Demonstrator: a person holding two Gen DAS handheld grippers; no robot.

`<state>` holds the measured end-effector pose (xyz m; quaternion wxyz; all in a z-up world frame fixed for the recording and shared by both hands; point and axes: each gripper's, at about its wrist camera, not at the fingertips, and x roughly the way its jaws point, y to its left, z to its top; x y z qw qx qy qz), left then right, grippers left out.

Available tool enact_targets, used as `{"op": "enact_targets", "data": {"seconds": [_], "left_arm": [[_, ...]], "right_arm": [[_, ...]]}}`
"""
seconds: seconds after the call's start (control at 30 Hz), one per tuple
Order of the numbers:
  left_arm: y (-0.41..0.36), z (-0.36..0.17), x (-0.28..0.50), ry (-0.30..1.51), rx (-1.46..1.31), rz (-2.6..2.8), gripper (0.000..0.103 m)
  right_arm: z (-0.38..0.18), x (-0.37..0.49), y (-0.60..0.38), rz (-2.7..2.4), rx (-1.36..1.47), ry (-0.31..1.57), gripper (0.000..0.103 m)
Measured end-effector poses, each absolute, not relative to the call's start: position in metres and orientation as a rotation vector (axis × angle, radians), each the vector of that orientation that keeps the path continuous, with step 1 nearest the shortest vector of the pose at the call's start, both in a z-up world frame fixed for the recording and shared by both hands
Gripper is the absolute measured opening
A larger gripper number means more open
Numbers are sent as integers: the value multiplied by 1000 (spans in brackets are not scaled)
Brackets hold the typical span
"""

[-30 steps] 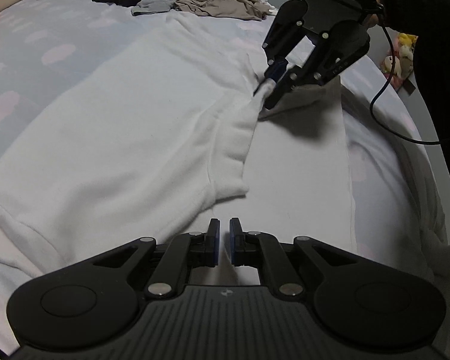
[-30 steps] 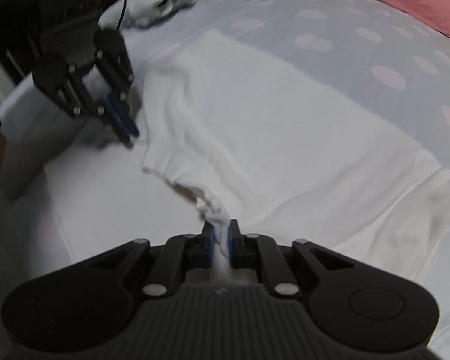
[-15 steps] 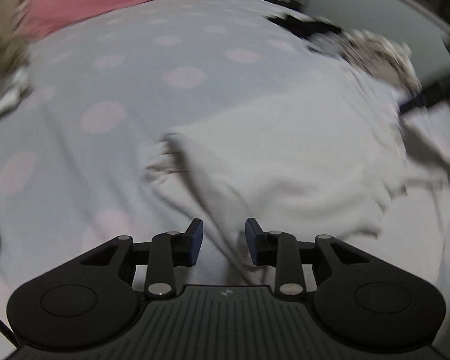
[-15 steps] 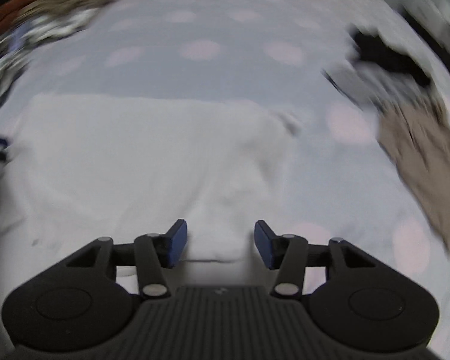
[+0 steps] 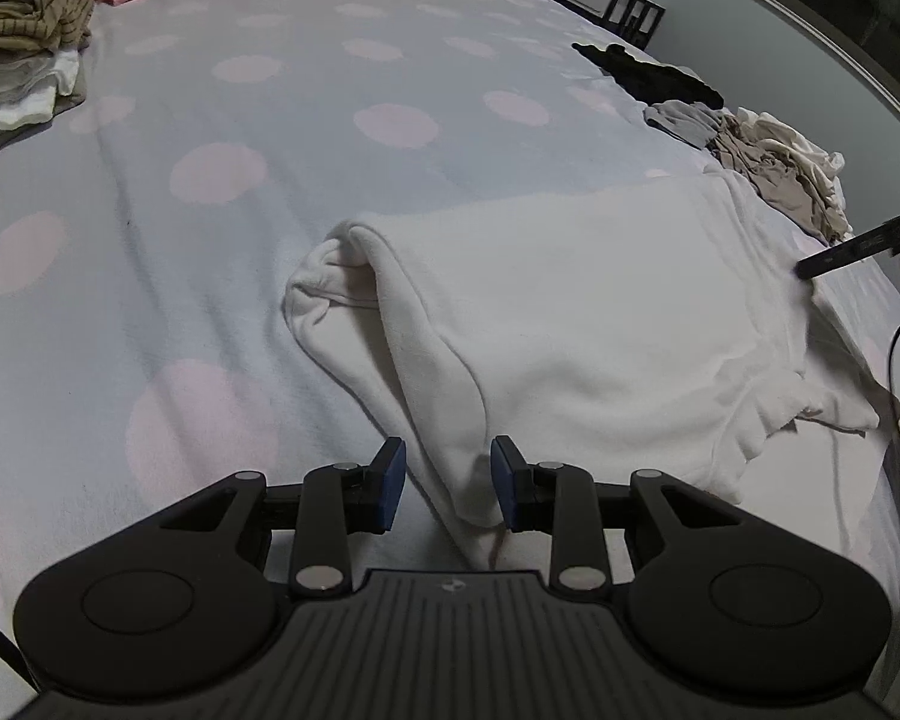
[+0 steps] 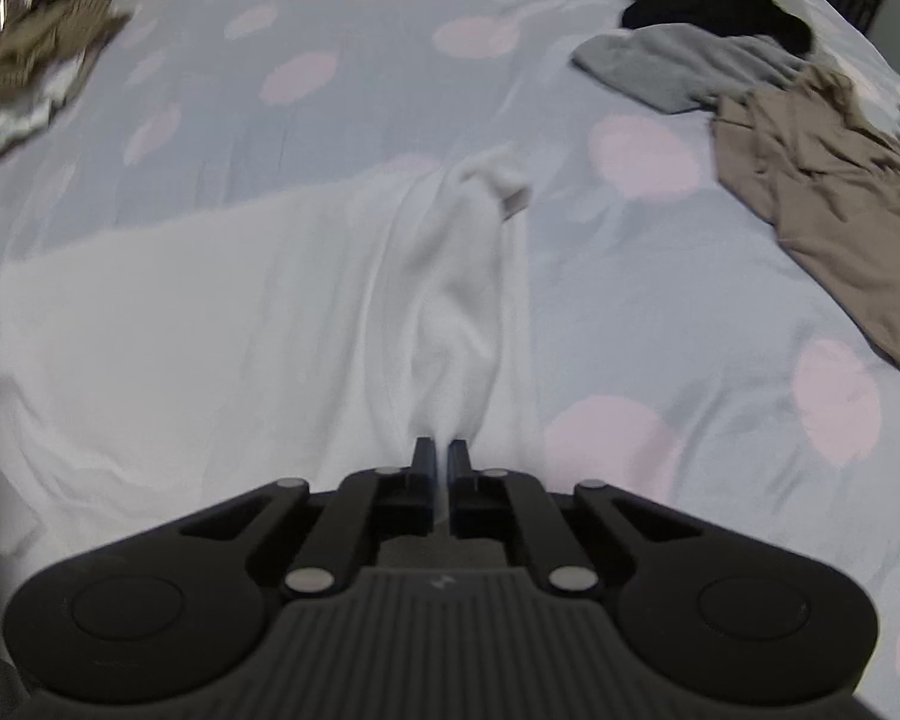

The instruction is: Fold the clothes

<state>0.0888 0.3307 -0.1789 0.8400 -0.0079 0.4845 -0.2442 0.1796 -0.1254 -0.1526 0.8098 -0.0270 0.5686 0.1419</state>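
On the polka-dot grey bed (image 5: 222,120), a white fleecy garment (image 5: 570,312) is lying spread out, one long fold of it running toward the near edge. The left gripper (image 5: 449,483) is straddling that fold with its jaws partly apart, having just been opening, the pads not pressing the cloth. The right gripper (image 6: 441,468) is pinching a ridge of the same white cloth, its jaws having just been closing on it. This looks like re-gripping before a fold; next, the left jaws need to be closing on their edge.
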Motion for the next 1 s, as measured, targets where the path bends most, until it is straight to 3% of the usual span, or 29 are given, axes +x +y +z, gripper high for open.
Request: {"op": "enact_targets", "data": {"seconds": [0.3, 0.37, 0.43, 0.67, 0.8, 0.83, 0.9, 1.0], "left_arm": [[329, -178, 90, 1039, -1, -533, 28], [328, -178, 91, 1042, 0, -532, 28], [329, -180, 90, 1051, 0, -527, 28], [320, -180, 89, 1057, 5, -557, 28], [318, -181, 91, 1062, -13, -563, 28], [318, -180, 92, 1062, -28, -564, 28], [319, -179, 91, 1056, -47, -564, 28], [320, -179, 89, 1051, -48, -560, 28]], "right_arm": [[-178, 179, -124, 278, -210, 1301, 6], [-175, 182, -121, 278, -225, 1301, 17], [-171, 183, -121, 275, -230, 1295, 38], [-147, 192, -123, 265, -118, 1052, 40], [-147, 210, -115, 278, -99, 992, 36], [-153, 216, -114, 281, -86, 1045, 9], [-162, 224, -120, 275, -27, 1117, 4], [-150, 223, -127, 227, -23, 1072, 3]]}}
